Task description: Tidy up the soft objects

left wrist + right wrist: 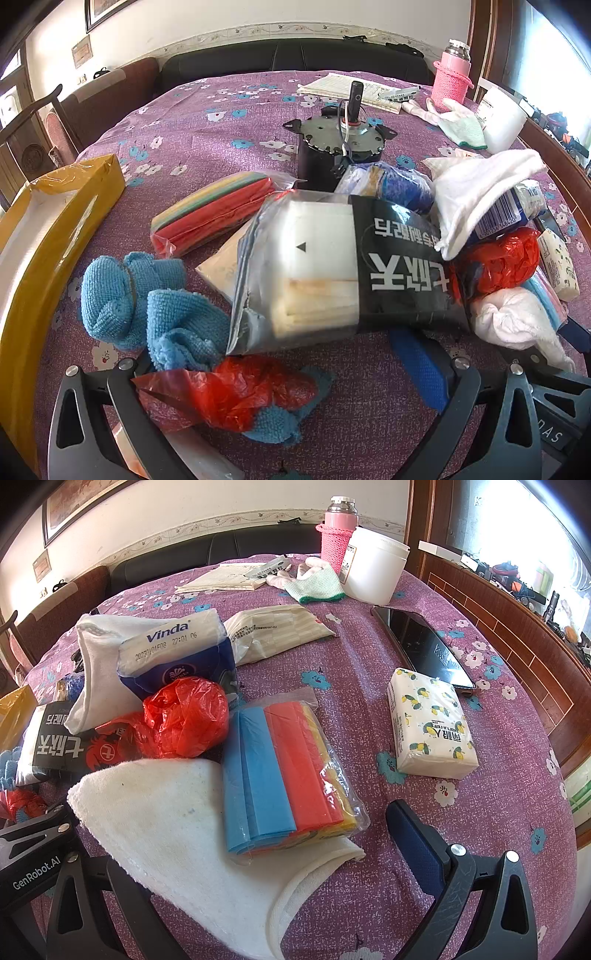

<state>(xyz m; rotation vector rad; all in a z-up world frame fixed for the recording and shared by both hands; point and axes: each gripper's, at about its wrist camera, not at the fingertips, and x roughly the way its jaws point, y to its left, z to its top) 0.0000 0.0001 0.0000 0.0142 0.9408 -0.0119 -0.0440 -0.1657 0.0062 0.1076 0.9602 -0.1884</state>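
A pile of soft things lies on the purple floral cloth [221, 147]. In the left wrist view my left gripper [291, 373] is open around a crumpled red plastic bag [243, 391] on a blue microfibre cloth [147, 295], just below a black-and-clear bagged pack [332, 266]. In the right wrist view my right gripper [258, 853] is open over a white towel [177, 834] and a pack of coloured sheets [288, 775]. Its left finger is hidden under the towel. A Vinda tissue pack [177, 653] and a second red bag [184, 716] lie behind.
A yellow open box [48, 236] stands at the left. A black motor [332, 144] stands mid-table. A lemon-print tissue pack [430, 727], a phone [421, 646], a white tub [373, 566], a pink flask [338, 531] and papers [225, 578] lie farther back.
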